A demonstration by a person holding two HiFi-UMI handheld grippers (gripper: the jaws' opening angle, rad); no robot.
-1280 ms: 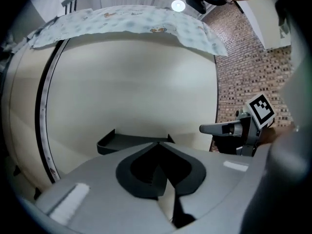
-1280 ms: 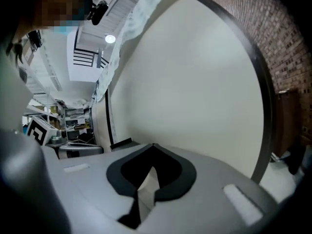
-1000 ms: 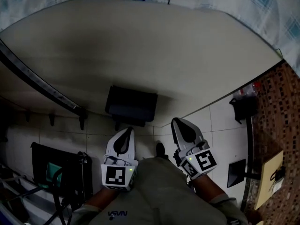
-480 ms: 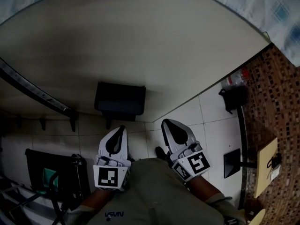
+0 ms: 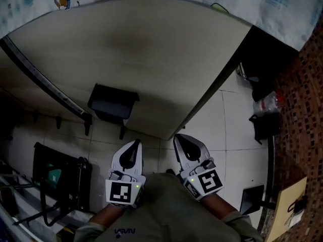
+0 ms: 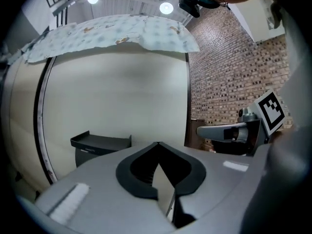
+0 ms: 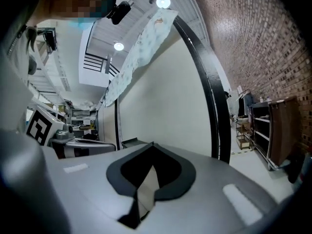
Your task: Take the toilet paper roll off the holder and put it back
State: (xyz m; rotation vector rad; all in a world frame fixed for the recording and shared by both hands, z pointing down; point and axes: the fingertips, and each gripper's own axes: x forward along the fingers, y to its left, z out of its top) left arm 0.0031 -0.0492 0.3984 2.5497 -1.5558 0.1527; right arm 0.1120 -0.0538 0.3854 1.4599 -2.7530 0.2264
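A black box-shaped holder is fixed low on a beige wall panel; it also shows in the left gripper view. I see no toilet paper roll in any view. My left gripper and right gripper sit side by side close to my body, below the holder and apart from it. Both are shut with nothing between the jaws. The left gripper view has the shut jaw tips pointing at the panel, and the right gripper view likewise.
A black rail runs slantwise across the panel, and a patterned cloth hangs over its top. A black rack stands at the left. Right of the panel's edge are a plastic bottle, a black stand and a brick wall.
The head view has swung, so the holder and panel edge sit further left and the right-hand corner shows more. Both grippers stay shut, close together near my body.
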